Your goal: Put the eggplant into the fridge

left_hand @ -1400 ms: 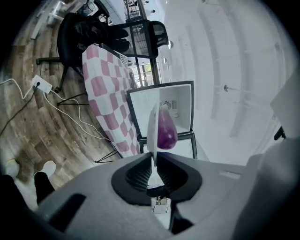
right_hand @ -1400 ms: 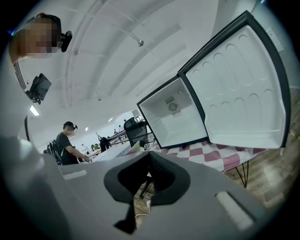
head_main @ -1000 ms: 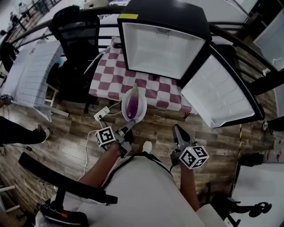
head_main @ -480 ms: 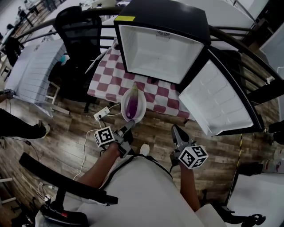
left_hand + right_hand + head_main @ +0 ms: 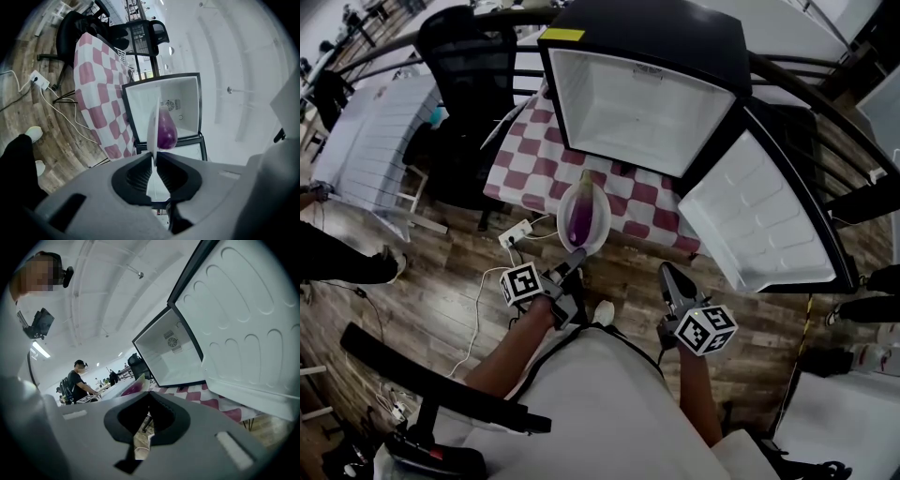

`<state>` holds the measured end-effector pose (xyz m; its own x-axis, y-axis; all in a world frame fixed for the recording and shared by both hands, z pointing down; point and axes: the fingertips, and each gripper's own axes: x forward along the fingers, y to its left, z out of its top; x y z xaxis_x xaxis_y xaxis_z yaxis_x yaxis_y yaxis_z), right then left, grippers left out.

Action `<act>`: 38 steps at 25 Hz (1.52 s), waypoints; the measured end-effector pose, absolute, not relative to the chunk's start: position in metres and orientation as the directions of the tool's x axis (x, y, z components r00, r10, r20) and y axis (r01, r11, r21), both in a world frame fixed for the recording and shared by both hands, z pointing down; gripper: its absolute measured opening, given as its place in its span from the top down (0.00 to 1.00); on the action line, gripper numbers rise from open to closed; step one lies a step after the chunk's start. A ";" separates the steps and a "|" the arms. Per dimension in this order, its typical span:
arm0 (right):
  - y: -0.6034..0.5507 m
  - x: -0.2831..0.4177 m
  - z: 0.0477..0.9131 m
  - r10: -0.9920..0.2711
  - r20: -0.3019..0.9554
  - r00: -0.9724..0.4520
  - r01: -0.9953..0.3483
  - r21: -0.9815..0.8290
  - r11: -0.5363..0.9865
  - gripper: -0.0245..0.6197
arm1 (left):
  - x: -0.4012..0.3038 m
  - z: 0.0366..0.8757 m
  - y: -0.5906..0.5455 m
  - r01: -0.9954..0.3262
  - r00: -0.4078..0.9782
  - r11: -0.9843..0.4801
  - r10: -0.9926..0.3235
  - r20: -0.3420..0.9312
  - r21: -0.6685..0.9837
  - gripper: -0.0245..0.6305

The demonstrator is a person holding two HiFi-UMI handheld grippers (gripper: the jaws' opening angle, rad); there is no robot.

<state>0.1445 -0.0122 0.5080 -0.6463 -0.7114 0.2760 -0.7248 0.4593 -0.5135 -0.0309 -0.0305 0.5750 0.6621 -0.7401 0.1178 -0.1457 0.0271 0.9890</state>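
Note:
A purple eggplant (image 5: 581, 217) lies on a white plate (image 5: 598, 225) held out in front of the table edge. My left gripper (image 5: 576, 257) is shut on the plate's near rim. In the left gripper view the plate (image 5: 152, 126) shows edge-on between the jaws, with the eggplant (image 5: 166, 132) on its right side. Behind it the black fridge (image 5: 637, 103) stands open and empty on the checkered tablecloth (image 5: 525, 159), its door (image 5: 764, 220) swung out to the right. My right gripper (image 5: 667, 273) hangs to the right of the plate, shut and holding nothing, below the door (image 5: 248, 319).
A black office chair (image 5: 464, 66) stands left of the table. A power strip (image 5: 516, 234) with white cables lies on the wooden floor. A white slatted panel (image 5: 370, 141) leans at the far left. A person (image 5: 79, 378) stands far off in the right gripper view.
Both grippers have edged forward toward the table and fridge, the left one carrying the plate and eggplant with it. Both jaws stand as before.

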 end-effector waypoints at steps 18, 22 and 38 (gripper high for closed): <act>-0.084 0.124 0.506 -0.760 0.289 -0.582 -0.765 -0.513 0.390 0.95 | -0.037 0.579 -0.118 -0.136 0.741 0.027 -0.661 0.120 0.990 0.91; -0.109 0.113 0.501 -0.776 0.287 -0.561 -0.777 -0.506 0.374 0.95 | -0.039 0.572 -0.150 -0.116 0.768 -0.002 -0.634 0.088 0.993 0.91; -0.177 0.078 0.500 -0.856 0.319 -0.407 -0.845 -0.488 0.220 0.95 | -0.040 0.594 -0.252 -0.127 0.878 0.022 -0.462 0.123 0.992 0.91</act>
<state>0.0782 -0.1771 0.5002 -0.4067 -0.8562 0.3187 -0.8449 0.2199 -0.4876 -0.0397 -0.2524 0.5938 0.8783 -0.4619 0.1231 -0.1272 0.0223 0.9916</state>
